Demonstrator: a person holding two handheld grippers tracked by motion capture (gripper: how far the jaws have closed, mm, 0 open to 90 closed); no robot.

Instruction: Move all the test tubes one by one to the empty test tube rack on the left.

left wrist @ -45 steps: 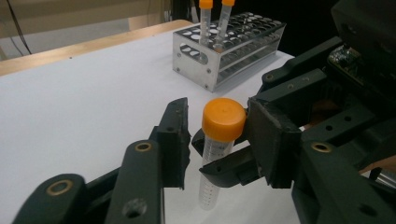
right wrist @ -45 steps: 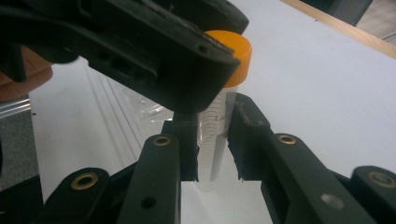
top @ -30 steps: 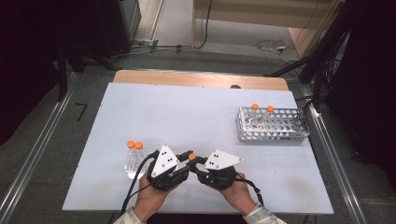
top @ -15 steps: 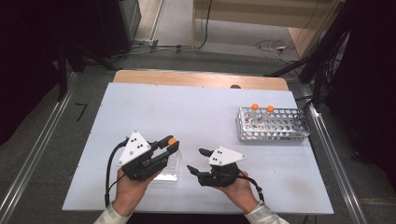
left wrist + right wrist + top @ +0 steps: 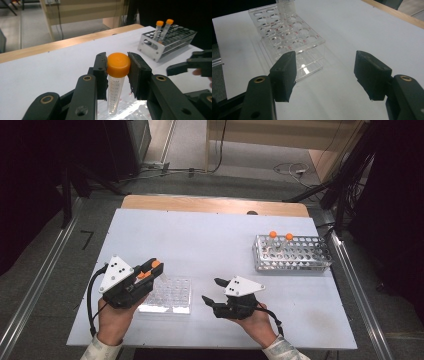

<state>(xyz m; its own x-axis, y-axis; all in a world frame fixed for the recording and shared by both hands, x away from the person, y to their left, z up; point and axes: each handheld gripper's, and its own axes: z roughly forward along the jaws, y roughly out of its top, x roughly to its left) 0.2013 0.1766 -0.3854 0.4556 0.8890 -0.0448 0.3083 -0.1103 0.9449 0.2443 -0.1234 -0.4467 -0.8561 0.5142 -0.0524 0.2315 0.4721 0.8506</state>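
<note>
My left gripper (image 5: 117, 72) is shut on the orange cap of a clear graduated tube (image 5: 117, 75), which hangs upright with its tip over the clear plastic rack (image 5: 170, 296). In the high view that left gripper (image 5: 152, 268) sits at the rack's left edge. My right gripper (image 5: 211, 290) is open and holds nothing, just to the right of the rack. From the right gripper (image 5: 325, 67) view, the clear rack (image 5: 287, 35) lies ahead, and a tube (image 5: 285, 7) rises at its far side.
A metal tube rack (image 5: 295, 254) stands at the back right of the white table (image 5: 200, 235) and holds two orange-capped tubes (image 5: 272, 236). It also appears as the metal rack (image 5: 167, 41) in the left gripper view. A wooden strip runs along the table's far edge.
The two grippers met at an orange-capped tube in front of the person. The left one has since swung left with the tube to the clear rack; the right stands apart and open.
</note>
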